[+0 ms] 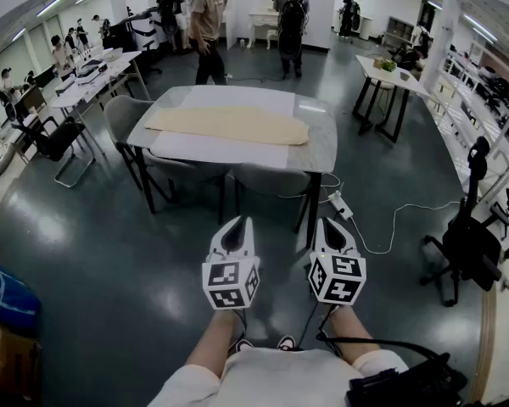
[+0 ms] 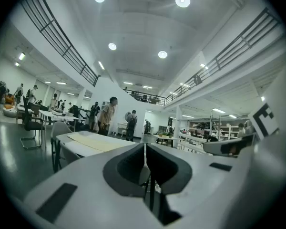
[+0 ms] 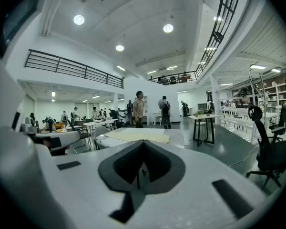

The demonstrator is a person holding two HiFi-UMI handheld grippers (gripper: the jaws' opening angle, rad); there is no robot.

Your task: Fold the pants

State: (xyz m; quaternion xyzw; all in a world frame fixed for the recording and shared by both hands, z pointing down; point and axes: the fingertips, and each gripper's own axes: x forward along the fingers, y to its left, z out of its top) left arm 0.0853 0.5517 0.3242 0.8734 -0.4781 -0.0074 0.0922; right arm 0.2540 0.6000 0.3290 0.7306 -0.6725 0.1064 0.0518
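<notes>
Bare floor lies open from my left claw and right claw to the desk. Grey chairs block its near edge, and a power strip lies by its right leg.

A black office chair stands near a power strip.

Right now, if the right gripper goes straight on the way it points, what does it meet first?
Nothing close: bare floor lies ahead of the right gripper, whose jaws are shut and empty. Its line then seems to reach the near edge of the table where the pants lie. Depth is unclear, so that is a best guess.
</notes>
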